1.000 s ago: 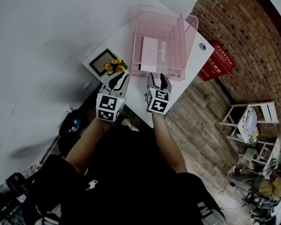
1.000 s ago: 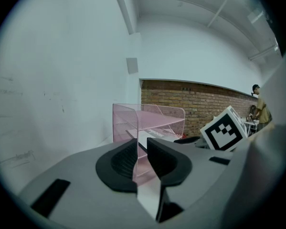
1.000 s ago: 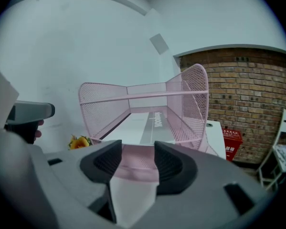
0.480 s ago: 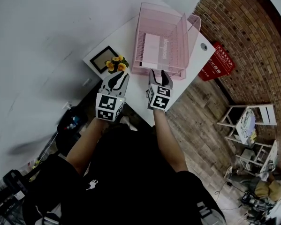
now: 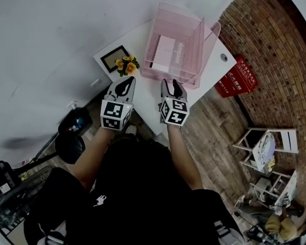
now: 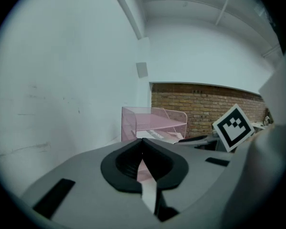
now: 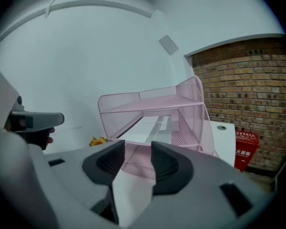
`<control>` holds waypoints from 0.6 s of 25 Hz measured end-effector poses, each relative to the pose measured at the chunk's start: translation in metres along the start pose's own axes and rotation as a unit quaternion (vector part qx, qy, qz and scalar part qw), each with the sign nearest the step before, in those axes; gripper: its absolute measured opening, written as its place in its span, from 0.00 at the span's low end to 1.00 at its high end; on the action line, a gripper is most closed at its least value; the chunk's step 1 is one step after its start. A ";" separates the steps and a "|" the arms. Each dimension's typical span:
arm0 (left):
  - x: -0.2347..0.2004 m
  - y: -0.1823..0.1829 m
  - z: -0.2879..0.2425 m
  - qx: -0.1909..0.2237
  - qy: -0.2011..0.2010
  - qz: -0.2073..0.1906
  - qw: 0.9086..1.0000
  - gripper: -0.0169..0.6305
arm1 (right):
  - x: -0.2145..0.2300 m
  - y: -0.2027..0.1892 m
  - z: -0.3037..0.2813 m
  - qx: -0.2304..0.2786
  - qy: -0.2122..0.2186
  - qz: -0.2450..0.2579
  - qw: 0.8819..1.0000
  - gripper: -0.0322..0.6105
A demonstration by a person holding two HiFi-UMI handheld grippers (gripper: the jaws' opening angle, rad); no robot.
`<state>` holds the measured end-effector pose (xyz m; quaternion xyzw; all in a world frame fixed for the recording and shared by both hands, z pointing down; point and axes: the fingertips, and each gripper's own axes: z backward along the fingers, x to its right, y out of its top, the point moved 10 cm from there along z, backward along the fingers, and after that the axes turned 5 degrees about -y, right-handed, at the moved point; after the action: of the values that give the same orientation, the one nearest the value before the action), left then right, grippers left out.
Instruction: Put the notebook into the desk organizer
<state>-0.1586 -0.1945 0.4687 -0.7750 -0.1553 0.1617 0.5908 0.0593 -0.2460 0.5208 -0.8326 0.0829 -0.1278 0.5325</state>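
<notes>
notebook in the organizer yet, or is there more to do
Done: the notebook lies flat inside the pink organizer, under its top shelf. In hand: nothing. The right gripper has its jaws apart, having just been closing, with nothing between them; the left gripper is shut and empty. Both sit short of the organizer's front. Left: apparently nothing.

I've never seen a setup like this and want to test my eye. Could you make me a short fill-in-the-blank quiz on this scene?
1. The notebook lies inside a mesh desk organizer whose colour is ___.
2. In the head view, the yellow flowers and the picture frame stand to the organizer's ___.
3. The wall behind the red sign is made of ___.

Missing words: pink; left; brick.
</notes>
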 end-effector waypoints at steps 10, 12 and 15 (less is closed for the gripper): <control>0.070 0.006 0.032 0.009 0.051 0.011 0.999 0.03 | 0.049 0.027 0.081 0.045 0.094 0.050 0.993 0.08; 0.084 0.009 0.044 0.016 0.056 0.015 0.998 0.03 | 0.058 0.031 0.096 0.056 0.102 0.056 0.992 0.06; 0.105 0.014 0.064 0.031 0.065 0.015 0.997 0.03 | 0.071 0.036 0.120 0.074 0.114 0.053 0.989 0.05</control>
<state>-0.0913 -0.0976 0.4318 -0.7677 -0.1000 0.1244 0.6206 0.1632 -0.1766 0.4484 -0.7655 0.1778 -0.1992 0.5854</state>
